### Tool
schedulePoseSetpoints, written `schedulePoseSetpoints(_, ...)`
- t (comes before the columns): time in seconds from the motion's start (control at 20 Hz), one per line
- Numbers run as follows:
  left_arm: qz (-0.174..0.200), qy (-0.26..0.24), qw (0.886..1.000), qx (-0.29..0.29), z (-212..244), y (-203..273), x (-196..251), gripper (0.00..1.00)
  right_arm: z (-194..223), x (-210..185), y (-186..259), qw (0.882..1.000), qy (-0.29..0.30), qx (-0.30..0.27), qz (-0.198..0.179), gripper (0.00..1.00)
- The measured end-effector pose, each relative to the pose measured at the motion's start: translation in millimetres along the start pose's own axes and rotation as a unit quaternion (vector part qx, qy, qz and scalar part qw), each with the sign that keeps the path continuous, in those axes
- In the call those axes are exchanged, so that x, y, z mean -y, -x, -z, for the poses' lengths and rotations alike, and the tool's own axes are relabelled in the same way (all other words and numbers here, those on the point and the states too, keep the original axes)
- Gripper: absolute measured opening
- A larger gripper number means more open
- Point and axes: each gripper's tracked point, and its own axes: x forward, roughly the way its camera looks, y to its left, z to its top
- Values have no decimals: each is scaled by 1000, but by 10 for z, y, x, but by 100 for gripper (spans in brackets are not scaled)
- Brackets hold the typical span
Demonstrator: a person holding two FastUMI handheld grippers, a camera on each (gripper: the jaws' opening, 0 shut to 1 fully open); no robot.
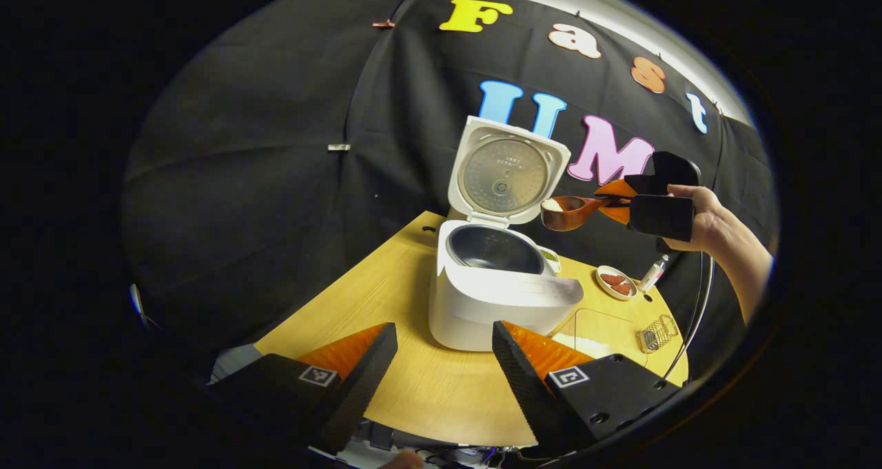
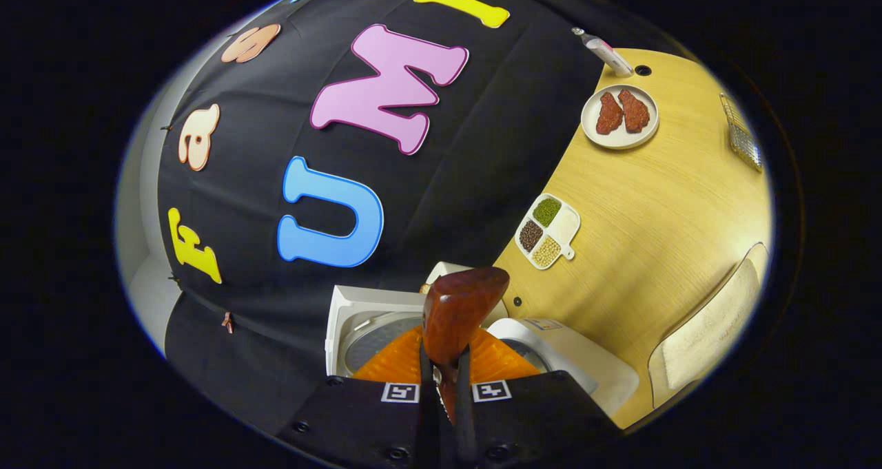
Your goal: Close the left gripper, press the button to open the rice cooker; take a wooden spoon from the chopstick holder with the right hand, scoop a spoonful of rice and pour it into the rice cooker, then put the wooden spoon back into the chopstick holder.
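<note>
Black cloth hangs behind a pale wooden table (image 1: pixel 413 386), and on that table stands the white rice cooker (image 1: pixel 493 297) with its lid (image 1: pixel 506 173) tipped fully back and the dark inner pot (image 1: pixel 493 248) bare to view.

Seen from the left gripper view, the right gripper (image 1: pixel 617 202), held in a hand (image 1: pixel 703 217), carries the wooden spoon (image 1: pixel 568 212) high and to the right of the open pot, just beside the raised lid. Its jaws are clamped on the handle. The right gripper view shows the same grip up close, with the spoon (image 2: pixel 455 314) running forward from the pinch and the cooker (image 2: pixel 551 359) below it.

The left gripper (image 1: pixel 444 359) hangs near the front of the cooker with its jaws apart and nothing between them.

The spoon is dark reddish-brown and glossy, with a rounded bowl. Something pale sits in the bowl, probably rice, though it is too small to be sure.

The main risk, as I judge it, is spilling short. The bowl is not yet over the pot, so tipping now would drop grains on the cooker's rim or the table. A smooth handle could also twist in the pinch and dump the load early. Swinging left too high may knock the spoon against the lid.

Farther right lie a plate of red pieces (image 1: pixel 615 282), a divided dish of beans (image 2: pixel 548 231), a wire rack (image 1: pixel 658 333) and a clear tray (image 1: pixel 592 335).
</note>
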Motion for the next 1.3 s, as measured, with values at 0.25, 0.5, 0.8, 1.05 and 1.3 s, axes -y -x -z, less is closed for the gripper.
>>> schedulePoseSetpoints(0.25, -17, 3, 1000, 8, -18, -13, -192, 95, 325, -120, -190, 991, 130, 12, -10, 13)
schedulePoseSetpoints(0.5, -22, 13, 1000, 11, -22, -70, -266, 96, 759, -208, -360, 971, 239, -7, -26, 13)
schedulePoseSetpoints(0.8, -27, -3, 999, 20, -43, -66, -289, 97, 1041, -280, -553, 947, 319, -11, -40, 13)
schedulePoseSetpoints(1.05, -31, -16, 999, 31, -113, -30, -321, 97, 1162, -372, -605, 915, 398, -15, -60, 13)
schedulePoseSetpoints(1.3, -14, -12, 999, 44, -172, -3, -296, 95, 1187, -476, -580, 868, 490, 1, -83, 13)
